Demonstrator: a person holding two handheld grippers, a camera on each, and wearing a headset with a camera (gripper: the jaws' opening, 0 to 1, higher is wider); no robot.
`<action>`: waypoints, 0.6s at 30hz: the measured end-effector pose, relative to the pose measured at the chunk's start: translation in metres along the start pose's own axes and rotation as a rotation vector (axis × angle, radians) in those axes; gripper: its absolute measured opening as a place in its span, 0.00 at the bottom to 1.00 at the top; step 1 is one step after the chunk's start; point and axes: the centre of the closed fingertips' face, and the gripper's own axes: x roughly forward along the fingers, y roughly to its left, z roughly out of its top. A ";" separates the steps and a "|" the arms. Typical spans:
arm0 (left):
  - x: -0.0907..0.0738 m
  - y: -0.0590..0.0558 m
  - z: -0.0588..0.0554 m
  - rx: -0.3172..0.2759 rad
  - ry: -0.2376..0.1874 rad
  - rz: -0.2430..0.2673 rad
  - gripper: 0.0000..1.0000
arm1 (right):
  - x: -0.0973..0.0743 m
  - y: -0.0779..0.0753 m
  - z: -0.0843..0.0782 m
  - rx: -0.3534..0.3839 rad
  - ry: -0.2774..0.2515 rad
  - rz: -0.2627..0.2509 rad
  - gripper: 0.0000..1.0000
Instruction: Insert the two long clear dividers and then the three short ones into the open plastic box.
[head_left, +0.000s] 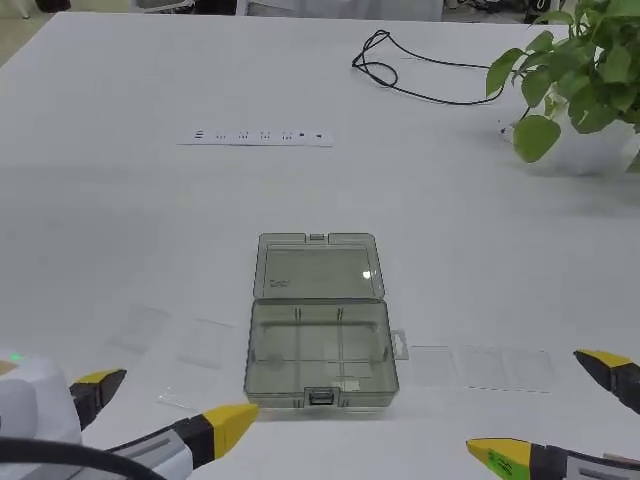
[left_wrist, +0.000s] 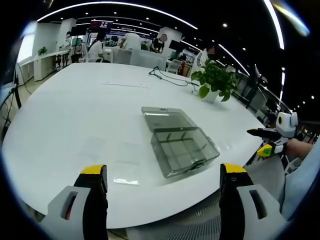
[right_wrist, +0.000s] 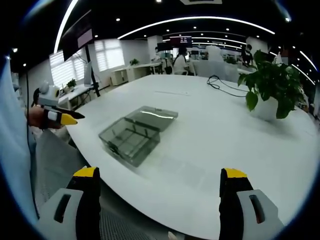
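The open plastic box (head_left: 320, 355) sits near the front edge of the white table (head_left: 130, 220). Its long axis runs left to right, its latch faces the person, and its lid (head_left: 318, 266) is laid back on the far side. Clear dividers (head_left: 480, 367) lie flat in a row to its right, and more clear sheets (head_left: 205, 342) lie to its left. The left gripper (head_left: 165, 405) and right gripper (head_left: 545, 405) hover short of the box, jaws spread wide and empty.

I see smoky grey see-through box (head_left: 320, 330), white table (head_left: 120, 220), yellow-tipped left gripper (left_wrist: 162, 169), yellow-tipped right gripper (right_wrist: 160, 173), green plant (head_left: 580, 70), black cable (head_left: 400, 70).
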 end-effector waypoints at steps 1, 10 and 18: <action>0.000 0.000 0.000 -0.002 -0.003 -0.001 0.96 | 0.000 0.000 0.000 0.001 0.000 0.001 1.00; -0.001 0.005 -0.002 -0.010 0.003 0.009 0.96 | 0.000 -0.001 0.001 -0.012 0.009 0.003 1.00; 0.002 0.013 -0.002 -0.031 0.008 0.017 0.94 | -0.001 0.001 0.000 -0.010 0.010 0.005 1.00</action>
